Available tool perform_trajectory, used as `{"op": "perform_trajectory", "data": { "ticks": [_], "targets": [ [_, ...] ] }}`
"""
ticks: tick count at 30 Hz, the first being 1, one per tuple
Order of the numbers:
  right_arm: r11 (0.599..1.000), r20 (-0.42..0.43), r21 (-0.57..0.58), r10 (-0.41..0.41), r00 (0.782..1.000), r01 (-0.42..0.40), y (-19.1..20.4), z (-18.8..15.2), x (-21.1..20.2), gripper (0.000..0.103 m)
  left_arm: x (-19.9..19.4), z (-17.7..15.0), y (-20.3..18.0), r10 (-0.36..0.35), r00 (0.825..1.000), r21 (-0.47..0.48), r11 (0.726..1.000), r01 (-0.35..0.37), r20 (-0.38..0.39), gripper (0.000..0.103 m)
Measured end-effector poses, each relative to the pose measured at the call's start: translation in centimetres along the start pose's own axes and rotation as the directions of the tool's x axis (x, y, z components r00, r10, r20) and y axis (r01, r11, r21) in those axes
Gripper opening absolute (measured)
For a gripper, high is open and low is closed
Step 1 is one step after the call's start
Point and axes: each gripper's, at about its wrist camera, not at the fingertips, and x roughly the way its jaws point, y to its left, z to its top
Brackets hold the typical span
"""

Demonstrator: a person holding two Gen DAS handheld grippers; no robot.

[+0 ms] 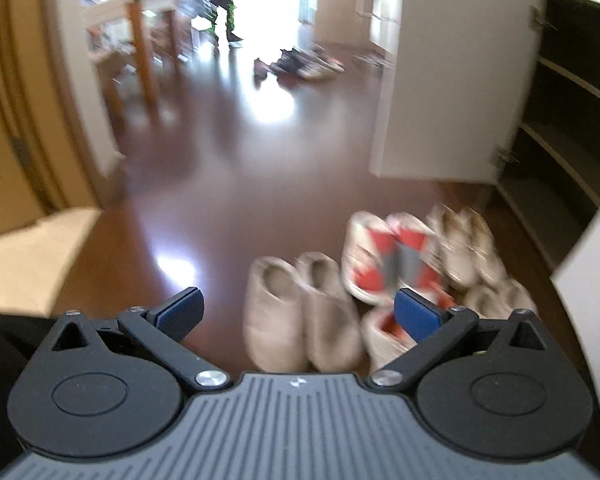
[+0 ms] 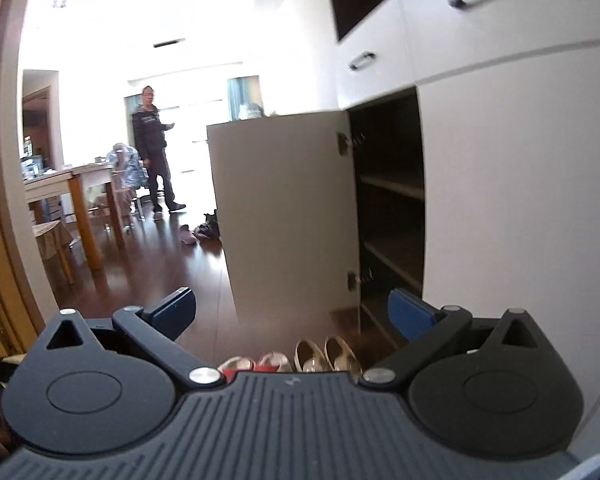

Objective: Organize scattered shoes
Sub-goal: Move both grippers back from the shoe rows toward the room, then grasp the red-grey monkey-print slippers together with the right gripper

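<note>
Shoes: soft beige fuzzy slippers point(image 1: 300, 312), a white pair with red and grey patches point(image 1: 384, 256), and a pale cream pair point(image 1: 464, 244) sit in a bunch on the dark shiny wooden floor point(image 1: 228, 168), just in front of the open white shoe cupboard point(image 2: 500, 184).
More shoes: a small dark pile point(image 1: 300, 62) lies far off on the same floor, past the cupboard door.
Left gripper point(image 1: 298, 312): black arms with blue pads, jaws wide open, holding nothing, above the beige slippers.
Right gripper point(image 2: 292, 314): same look, jaws wide open, holding nothing, pointing at the flat white cupboard door point(image 2: 284, 208) and the dark shelves point(image 2: 392, 208).
Shapes: the slippers are round and puffy with open tops; the cream pair is low and thin.
Feel: the fuzzy ones probably squash when pinched; the floor looks smooth and slippery.
Blur: the left view is smeared, so the shoe edges are hard to see.
Risk one: the shoes touch each other, so grabbing one could bump or drag its neighbour.
Risk two: a soft slipper could fold and slide out of the pads.
Risk three: the open door stands near, so a swinging gripper might knock it.
Risk four: a shoe could skid on the shiny floor if pushed.
Room: a wooden-legged bench point(image 2: 76, 184) and a standing person point(image 2: 154, 152) are well away.
</note>
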Motion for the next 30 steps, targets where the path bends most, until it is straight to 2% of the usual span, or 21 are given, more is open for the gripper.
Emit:
{"op": "perform_trajectory", "data": {
  "ticks": [3,7,12,17,19,21,24,25,28,29,30],
  "targets": [
    [0.999,-0.024,0.0,0.04,0.999,-0.04,-0.4,0.3,2.7,0.102,1.1,0.8,1.3,0.011,0.999,-0.024,1.0,-0.011,-0.033,0.102],
    [0.996,-0.075,0.052,0.072,0.995,-0.068,-0.1,0.3,6.7,0.102,3.5,1.8,1.7,-0.027,0.995,-0.02,0.999,0.025,-0.099,0.102],
    [0.992,-0.192,0.069,0.122,0.974,-0.11,1.0,-1.1,11.1,0.1,6.8,2.8,1.9,-0.035,0.99,0.071,0.996,0.045,-0.138,0.102],
    [0.997,-0.299,0.051,0.076,0.951,-0.063,0.9,-2.8,14.5,0.098,11.1,4.5,1.4,-0.052,0.98,0.167,0.982,0.085,-0.191,0.102],
    [0.997,-0.345,0.053,0.069,0.936,-0.055,0.8,-3.3,15.9,0.098,13.8,5.8,0.4,-0.072,0.97,0.255,0.958,0.132,-0.233,0.102],
    [0.998,-0.402,0.048,0.065,0.913,-0.049,0.9,-3.9,18.2,0.098,16.1,6.9,-0.8,-0.06,0.966,0.342,0.928,0.147,-0.251,0.102],
    [0.998,-0.503,0.036,0.07,0.861,-0.06,1.9,-5.4,22.7,0.098,19.6,7.7,-3.8,-0.061,0.961,0.475,0.859,0.189,-0.271,0.102],
    [0.997,-0.531,0.029,0.074,0.844,-0.069,2.4,-6.3,24.6,0.098,21.2,8.0,-4.7,-0.081,0.957,0.507,0.834,0.219,-0.279,0.102],
    [0.995,-0.598,0.016,0.088,0.797,-0.099,3.6,-8.8,29.4,0.097,26.5,7.7,-7.1,-0.125,0.96,0.573,0.78,0.252,-0.251,0.102],
    [0.994,-0.632,0.02,0.094,0.769,-0.106,4.0,-10.3,32.0,0.097,27.8,7.7,-7.4,-0.126,0.961,0.584,0.772,0.251,-0.247,0.102],
    [0.993,-0.667,0.024,0.1,0.738,-0.113,4.6,-12.0,34.7,0.094,30.8,7.3,-8.2,-0.124,0.962,0.598,0.762,0.25,-0.244,0.102]
  ]
}}
